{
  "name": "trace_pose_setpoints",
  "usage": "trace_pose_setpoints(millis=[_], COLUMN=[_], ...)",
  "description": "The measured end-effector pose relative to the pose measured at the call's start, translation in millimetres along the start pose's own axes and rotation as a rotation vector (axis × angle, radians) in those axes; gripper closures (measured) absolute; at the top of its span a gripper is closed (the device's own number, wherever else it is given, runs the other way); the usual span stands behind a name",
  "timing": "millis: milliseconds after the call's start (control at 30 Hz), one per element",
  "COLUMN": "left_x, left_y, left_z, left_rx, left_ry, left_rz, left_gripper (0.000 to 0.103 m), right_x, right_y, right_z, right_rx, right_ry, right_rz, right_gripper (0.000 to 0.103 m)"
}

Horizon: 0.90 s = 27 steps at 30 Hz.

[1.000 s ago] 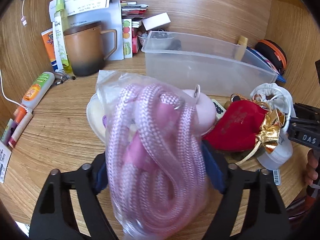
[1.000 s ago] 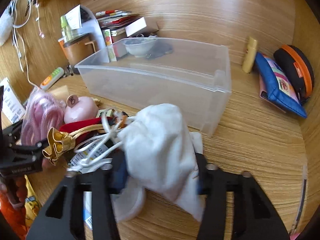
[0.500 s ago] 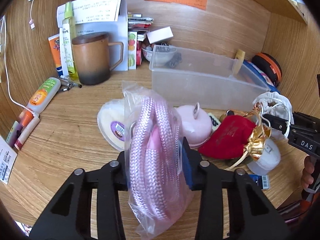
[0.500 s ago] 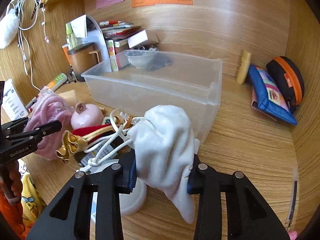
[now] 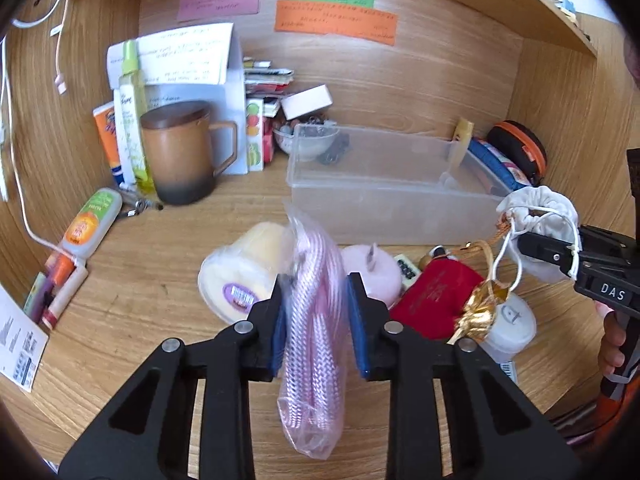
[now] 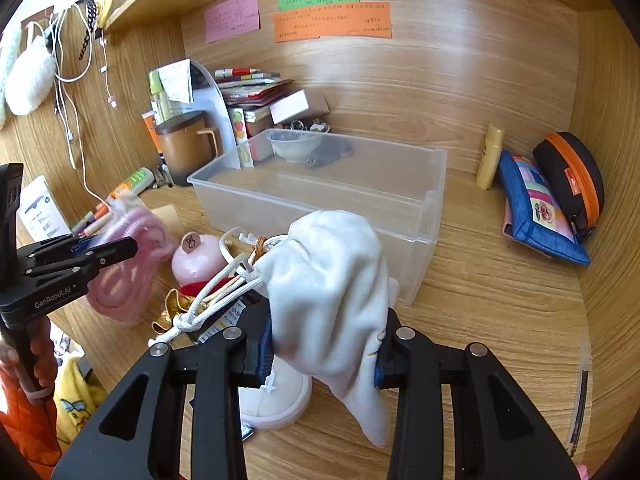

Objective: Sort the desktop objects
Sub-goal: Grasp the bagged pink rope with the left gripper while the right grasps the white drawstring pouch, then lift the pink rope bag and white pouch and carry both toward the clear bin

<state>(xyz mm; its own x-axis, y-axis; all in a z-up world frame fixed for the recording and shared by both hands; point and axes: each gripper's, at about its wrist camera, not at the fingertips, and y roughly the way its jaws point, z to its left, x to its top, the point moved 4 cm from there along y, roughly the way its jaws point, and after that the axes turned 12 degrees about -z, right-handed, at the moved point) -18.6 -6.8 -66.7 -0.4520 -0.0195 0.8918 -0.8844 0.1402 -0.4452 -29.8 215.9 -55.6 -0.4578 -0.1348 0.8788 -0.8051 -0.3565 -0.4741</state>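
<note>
Both tools pinch loads clear of the tabletop (image 6: 500, 320), my left tool (image 5: 316, 320), jaws just closing, on the rope bag (image 5: 316, 344), my right tool (image 6: 324, 344) on the pouch (image 6: 332, 280), with the bin (image 6: 434, 200) straight ahead, nearer my right.

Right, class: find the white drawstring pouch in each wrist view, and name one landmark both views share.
Left wrist view: the pouch is at the far right edge, pinched in the right gripper, beside the clear bin.
Right wrist view: the pouch fills the lower centre, clamped between that gripper's pads, in front of the bin.
Shared landmark: the orange note on the back wall.
</note>
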Motion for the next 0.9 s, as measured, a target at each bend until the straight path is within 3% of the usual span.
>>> trace_pose_setpoints(millis=[67, 133, 200, 233, 267, 300, 467, 800, 900], left_x=[4.2, 5.3, 1.0, -2.3, -4.3, -5.2, -17.3, -47.2, -53.5], left_y=[-2.4, -0.4, 4.2, 6.7, 7.6, 7.1, 15.3, 22.0, 20.7], left_z=[-3.9, -8.5, -9.2, -8.6, -6.8, -6.5, -7.1, -4.0, 1.0], left_rx=[-0.009, -0.027, 0.001, 0.001, 0.007, 0.005, -0.019, -0.107, -0.083], left_ry=[0.020, 0.046, 0.078, 0.086, 0.086, 0.084, 0.078, 0.031, 0.014], left_rz=[-0.012, 0.003, 0.028, 0.040, 0.043, 0.043, 0.086, 0.211, 0.215], left_gripper=[0.083, 0.083, 0.081, 0.076, 0.062, 0.054, 0.038, 0.030, 0.029], right_x=[1.2, 1.7, 1.1, 0.9, 0.2, -1.0, -6.7, -13.6, -15.7], right_y=[-2.5, -3.9, -4.1, -4.1, -4.0, -3.8, 2.2, 10.3, 12.5], right_z=[0.9, 1.4, 1.1, 0.8, 0.7, 0.7, -0.7, -1.4, -2.0], right_rx=[-0.002, 0.000, 0.004, 0.007, 0.009, 0.012, 0.030, 0.039, 0.053], right_ry=[-0.006, -0.009, -0.007, -0.006, -0.004, -0.003, 0.011, 0.010, 0.019], right_rz=[-0.007, -0.009, -0.007, -0.006, -0.005, -0.003, 0.019, 0.042, 0.048], right_gripper=[0.071, 0.071, 0.071, 0.071, 0.071, 0.071, 0.071, 0.070, 0.070])
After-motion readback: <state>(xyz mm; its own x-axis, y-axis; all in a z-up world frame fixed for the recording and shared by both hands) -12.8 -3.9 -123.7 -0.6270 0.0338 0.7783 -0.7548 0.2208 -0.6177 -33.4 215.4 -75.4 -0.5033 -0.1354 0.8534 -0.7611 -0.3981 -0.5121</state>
